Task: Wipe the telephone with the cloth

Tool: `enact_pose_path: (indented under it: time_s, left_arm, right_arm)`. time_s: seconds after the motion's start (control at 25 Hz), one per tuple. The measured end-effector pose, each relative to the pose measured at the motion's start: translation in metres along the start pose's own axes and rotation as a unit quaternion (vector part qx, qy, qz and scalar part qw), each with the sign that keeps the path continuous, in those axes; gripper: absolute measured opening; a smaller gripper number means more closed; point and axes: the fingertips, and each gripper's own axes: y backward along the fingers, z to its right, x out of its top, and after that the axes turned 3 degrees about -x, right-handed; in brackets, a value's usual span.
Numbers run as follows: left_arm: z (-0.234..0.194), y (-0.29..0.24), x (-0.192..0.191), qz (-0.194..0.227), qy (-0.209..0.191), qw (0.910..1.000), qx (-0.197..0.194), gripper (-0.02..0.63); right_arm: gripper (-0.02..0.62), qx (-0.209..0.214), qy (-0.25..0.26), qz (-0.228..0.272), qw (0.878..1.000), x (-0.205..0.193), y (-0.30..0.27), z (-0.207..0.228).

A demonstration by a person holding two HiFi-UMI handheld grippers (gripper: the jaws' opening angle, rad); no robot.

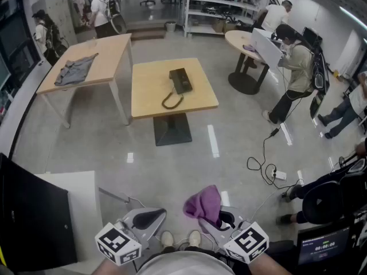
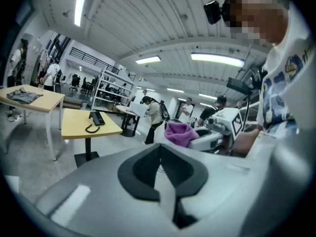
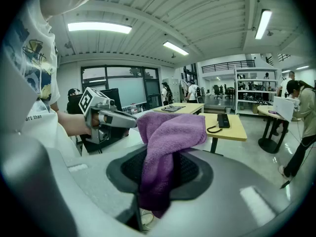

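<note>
A black telephone (image 1: pixel 180 80) with a coiled cord lies on a small square wooden table (image 1: pixel 149 99), far ahead of me across the floor. It shows small in the left gripper view as the telephone (image 2: pixel 97 117) and in the right gripper view as the telephone (image 3: pixel 223 120). My right gripper (image 1: pixel 221 216) is shut on a purple cloth (image 1: pixel 204 205), which bunches above its jaws; the cloth (image 3: pixel 165 149) hangs down between the pads. My left gripper (image 1: pixel 150 215) is shut and holds nothing. Both grippers are held low, close to my body.
A longer wooden table (image 1: pixel 109 53) with a grey garment (image 1: pixel 75 69) stands at the back left. Several people stand around a round table (image 1: pixel 243 39) at the right. Cables and a power strip (image 1: pixel 279 175) lie on the floor at the right. A dark screen (image 1: pixel 31 219) is near my left.
</note>
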Motion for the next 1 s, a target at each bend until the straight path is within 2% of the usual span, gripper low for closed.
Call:
enact_pose_path:
  time_s: [0.6,0.88,1.0]
  left_arm:
    - [-0.023,0.028,-0.002,0.001,0.0,0.9999,-0.014,0.003]
    - [-0.026,0.039,-0.007,0.007,-0.016,0.9996,-0.021,0.003]
    - [-0.024,0.04,-0.012,-0.002,-0.021,0.9994,-0.026,0.003]
  right_arm:
    - [0.115,-0.013,-0.013,-0.017,1.0,0.006,-0.027,-0.013]
    - [0.115,-0.028,-0.012,-0.013,0.999,0.012,-0.033,-0.018]
    - [0.115,-0.032,-0.015,-0.016,0.999,0.013,-0.034,-0.02]
